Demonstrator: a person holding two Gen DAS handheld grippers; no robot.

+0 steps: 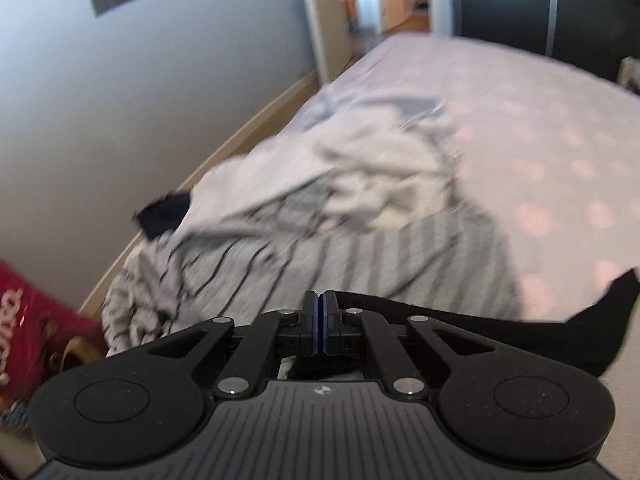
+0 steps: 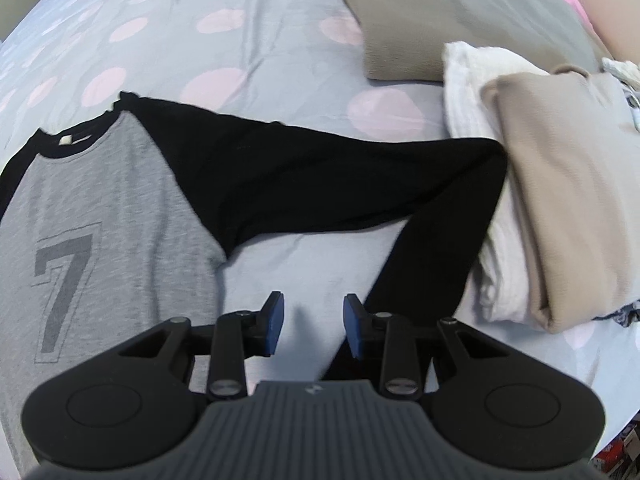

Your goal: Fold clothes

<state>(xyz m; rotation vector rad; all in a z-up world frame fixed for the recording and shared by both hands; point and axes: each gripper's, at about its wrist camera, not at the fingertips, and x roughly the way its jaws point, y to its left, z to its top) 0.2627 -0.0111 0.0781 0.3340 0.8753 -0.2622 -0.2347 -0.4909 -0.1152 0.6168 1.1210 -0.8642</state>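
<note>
**Raglan shirt spread flat, one sleeve pinched and one sleeve waiting**

Raglan shirt (image 2: 104, 200), grey-bodied with black sleeves and a faded 7 on the chest, lies face-up on the dotted bedspread (image 2: 224, 36). Nearest the shirt's hem side, the right gripper (image 2: 314, 322) hovers with its blue pads spread, nothing between them; the cuff end of the bent black sleeve (image 2: 320, 184) runs just under its right finger. The far elbow of that sleeve touches the stack of folded beige and white garments (image 2: 560, 200) beside the shirt.

In the left wrist view, the left gripper (image 1: 320, 322) has its pads pressed together, with black fabric (image 1: 520, 332) stretched just beyond the tips; it looks pinched there, though the contact itself is hidden. Farther from the shirt sits a blurred heap of striped unfolded laundry (image 1: 320, 208).

Likely risks: a thin pinch may slip as the sleeve is carried across, dropping it crooked. Dragging the other sleeve could tug the folded stack askew. A grab by the spread gripper may also catch the bedspread.
</note>
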